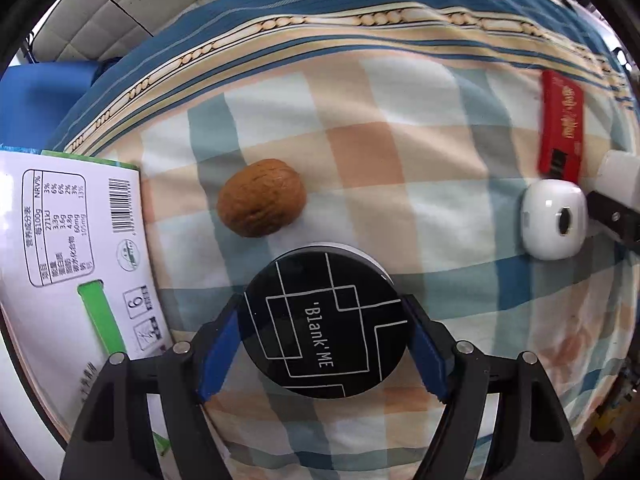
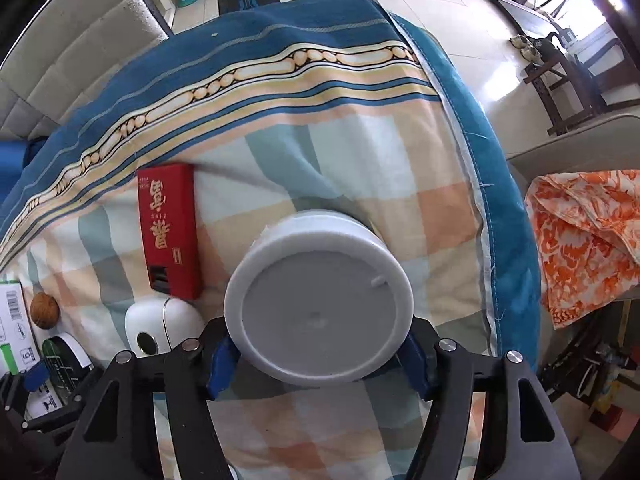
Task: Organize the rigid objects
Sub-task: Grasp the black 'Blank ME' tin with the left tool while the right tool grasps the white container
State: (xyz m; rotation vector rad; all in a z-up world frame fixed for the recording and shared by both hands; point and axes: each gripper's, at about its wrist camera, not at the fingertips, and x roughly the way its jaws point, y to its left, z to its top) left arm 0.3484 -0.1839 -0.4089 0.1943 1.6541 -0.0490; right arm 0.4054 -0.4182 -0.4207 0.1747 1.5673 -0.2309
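The left gripper (image 1: 322, 346) pinches the black tin (image 1: 325, 320) on the bed (image 1: 400, 152), walnut (image 1: 262, 197) at eleven o'clock. The right gripper (image 2: 318, 354) clamps the white jar (image 2: 319, 300), red box (image 2: 170, 232) at ten o'clock. Smooth round sides could slip free if lifted.

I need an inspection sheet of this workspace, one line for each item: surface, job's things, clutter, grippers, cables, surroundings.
Surface: checked quilt with blue striped border.
Job's things: black round tin, white round jar, walnut, red box, white oval case, printed carton.
Clutter: orange patterned cloth beside the quilt.
Grippers: left gripper has its jaws closed on the black round tin; right gripper has its jaws closed on the white round jar.
Cables: nothing seen.
Surroundings: tiled floor, dark wooden chair.
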